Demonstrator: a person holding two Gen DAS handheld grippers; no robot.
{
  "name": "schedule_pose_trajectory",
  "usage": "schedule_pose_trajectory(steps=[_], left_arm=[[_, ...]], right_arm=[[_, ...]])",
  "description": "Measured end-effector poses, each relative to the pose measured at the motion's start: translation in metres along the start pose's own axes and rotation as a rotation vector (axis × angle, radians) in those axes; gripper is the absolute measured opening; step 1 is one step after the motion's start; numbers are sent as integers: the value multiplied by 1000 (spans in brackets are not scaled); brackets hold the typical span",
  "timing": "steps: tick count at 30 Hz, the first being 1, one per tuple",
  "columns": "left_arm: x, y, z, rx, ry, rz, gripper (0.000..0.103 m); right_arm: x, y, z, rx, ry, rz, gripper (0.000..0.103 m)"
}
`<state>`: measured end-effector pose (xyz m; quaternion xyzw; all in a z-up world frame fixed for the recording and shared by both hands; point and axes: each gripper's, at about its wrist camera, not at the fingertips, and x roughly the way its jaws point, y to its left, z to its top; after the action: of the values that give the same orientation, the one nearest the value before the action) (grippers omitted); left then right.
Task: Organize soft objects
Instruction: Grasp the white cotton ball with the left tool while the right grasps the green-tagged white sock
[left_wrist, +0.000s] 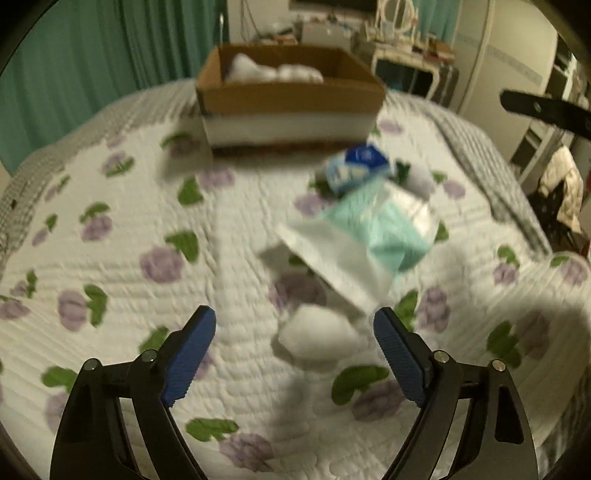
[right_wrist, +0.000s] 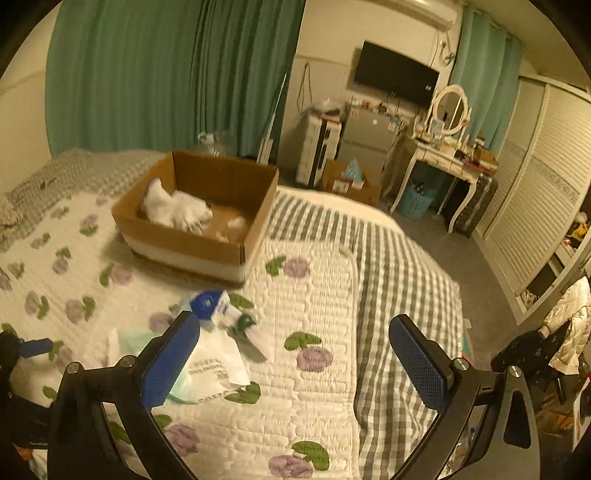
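On the bed (right_wrist: 325, 314), atop a white quilt printed with purple flowers, an open cardboard box (right_wrist: 199, 243) sits toward the far side. It holds a heap of white soft items (right_wrist: 173, 208) piled against its left wall, with a few smaller pale pieces lying on the bare brown floor to the right; their exact kind is too blurred to tell.

Nearer to you, a loose pile lies on the quilt in front of the box: a blue-and-white packet (left_wrist: 356, 166) at the far end, then a mint-green pack (left_wrist: 388, 229) overlapped by a white pouch (left_wrist: 332, 254). A small white fluffy ball (left_wrist: 316, 338) rests by itself on the quilt just beside the pouch's near corner.

Your left hand-held gripper (left_wrist: 294, 323) points down at the quilt with its blue pads wide apart; the white ball lies between them, closer to the right pad, and neither pad touches it.

Your right hand-held gripper (right_wrist: 294, 330) is also spread wide with nothing between its pads. The pile lies at its left finger (right_wrist: 171, 363), partly hidden behind it, while bare quilt shows in the gap between the two fingers.
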<state>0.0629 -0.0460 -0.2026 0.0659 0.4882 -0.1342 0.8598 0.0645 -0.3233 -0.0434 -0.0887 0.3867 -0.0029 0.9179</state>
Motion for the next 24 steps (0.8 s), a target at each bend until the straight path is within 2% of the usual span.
schedule_pose_trajectory(steps=[7, 11, 15, 18, 20, 23, 24], left_arm=[[26, -4, -5, 30, 62, 10, 88], [42, -4, -6, 23, 96, 3, 79], [52, -7, -4, 29, 111, 0, 78], [59, -12, -3, 45, 118, -6, 67], [63, -12, -2, 46, 123, -16, 53], [68, -11, -1, 38, 138, -38, 44], [68, -10, 0, 37, 137, -42, 43]], right_arm=[[64, 3, -14, -28, 99, 26, 103], [103, 8, -22, -55, 169, 53, 103], [133, 11, -25, -75, 225, 78, 96], [154, 13, -25, -87, 260, 90, 95], [168, 17, -26, -93, 290, 107, 91], [181, 22, -31, -100, 328, 126, 81], [186, 23, -34, -102, 346, 132, 74]])
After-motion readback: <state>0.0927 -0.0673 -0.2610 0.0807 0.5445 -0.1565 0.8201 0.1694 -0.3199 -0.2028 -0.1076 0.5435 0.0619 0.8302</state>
